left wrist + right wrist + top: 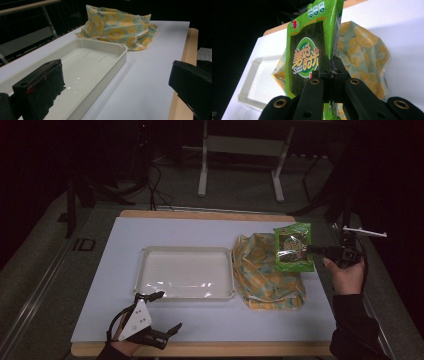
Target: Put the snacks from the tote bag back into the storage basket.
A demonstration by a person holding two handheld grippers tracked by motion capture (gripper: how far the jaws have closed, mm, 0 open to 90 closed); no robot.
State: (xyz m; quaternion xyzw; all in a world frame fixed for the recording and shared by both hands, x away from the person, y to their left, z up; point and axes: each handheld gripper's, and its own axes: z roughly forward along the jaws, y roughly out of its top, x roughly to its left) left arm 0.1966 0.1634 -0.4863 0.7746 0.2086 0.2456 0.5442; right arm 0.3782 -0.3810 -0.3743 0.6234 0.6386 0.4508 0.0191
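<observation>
Green snack packet (294, 247), clenched by its edge in the right tongs (320, 250), hangs above the lemon-print bag (265, 272) beside the white tray (186, 251); the left tongs (169, 312), nearer the tray, gape empty.

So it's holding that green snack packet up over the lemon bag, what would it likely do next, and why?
Probably carry the green packet toward the person's left and lower it into the white tray. The right gripper is shut on the packet's edge, above the lemon-print bag; the tray beside it holds nothing, and the left gripper rests open near the table's front edge.
</observation>
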